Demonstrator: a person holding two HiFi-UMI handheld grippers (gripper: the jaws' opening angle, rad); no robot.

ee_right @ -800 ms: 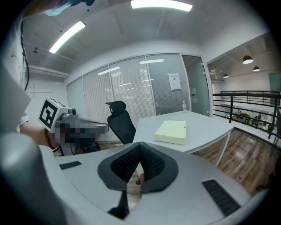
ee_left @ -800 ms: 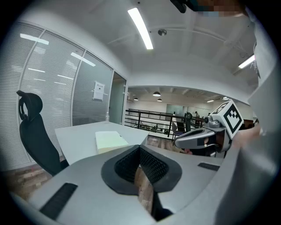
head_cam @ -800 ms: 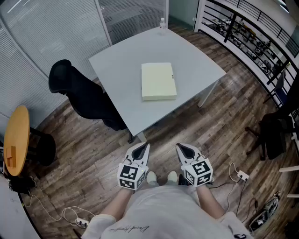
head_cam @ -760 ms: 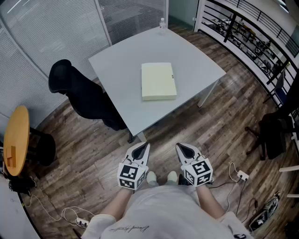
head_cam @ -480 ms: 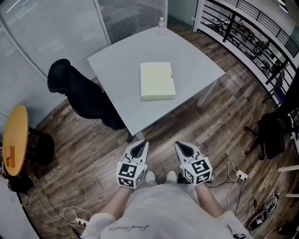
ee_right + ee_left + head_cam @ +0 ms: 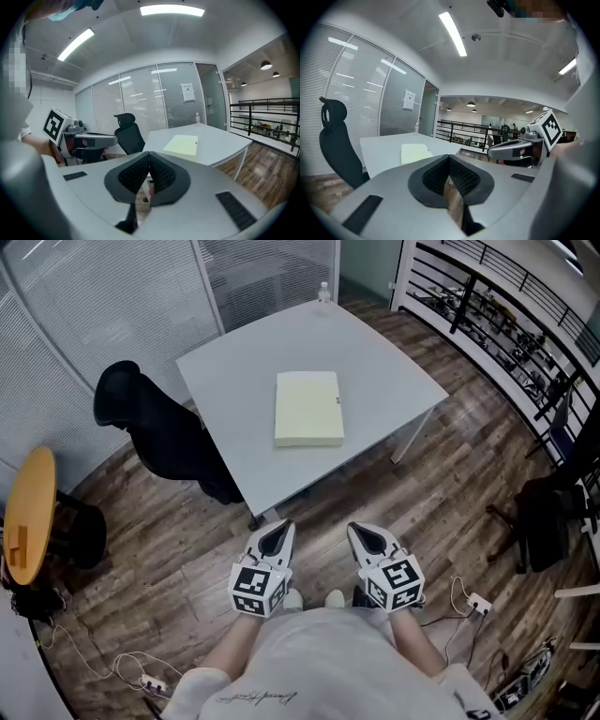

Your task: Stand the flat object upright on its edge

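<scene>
Head view: flat object [image 6: 309, 409], a pale yellow slab, lies face-down-flat near the middle of the white surface [image 6: 234, 357] in the upper centre of the frame, not yet on its edge. It looks nearly square; the slightly longer axis appears to run up the frame, away from the person. Left gripper [image 6: 277, 532] and right gripper [image 6: 364, 534] are held low in the frame, over the wood floor [image 6: 450, 493], side by side and well apart from the surface's near corner. The object sits up-frame of both, roughly on the line between them and a shade toward the left gripper's side; neither is clearly nearer. A black chair [image 6: 150, 427] stands at the surface's left edge, clear of the object. Left gripper view: the fingers are clenched together with nothing between them; only floor shows past the pads. The object [image 6: 416, 153] appears ahead and left of the fingertips, flat on the surface [image 6: 379, 150]. Right gripper view: fingers likewise pressed shut and empty. The object [image 6: 182, 144] lies ahead and right of centre on the surface [image 6: 220, 143], with the chair [image 6: 129, 136] behind and to the left. Judgement: the approach has not begun, and both grippers must travel up-frame and release their fingers before any contact with an edge.
</scene>
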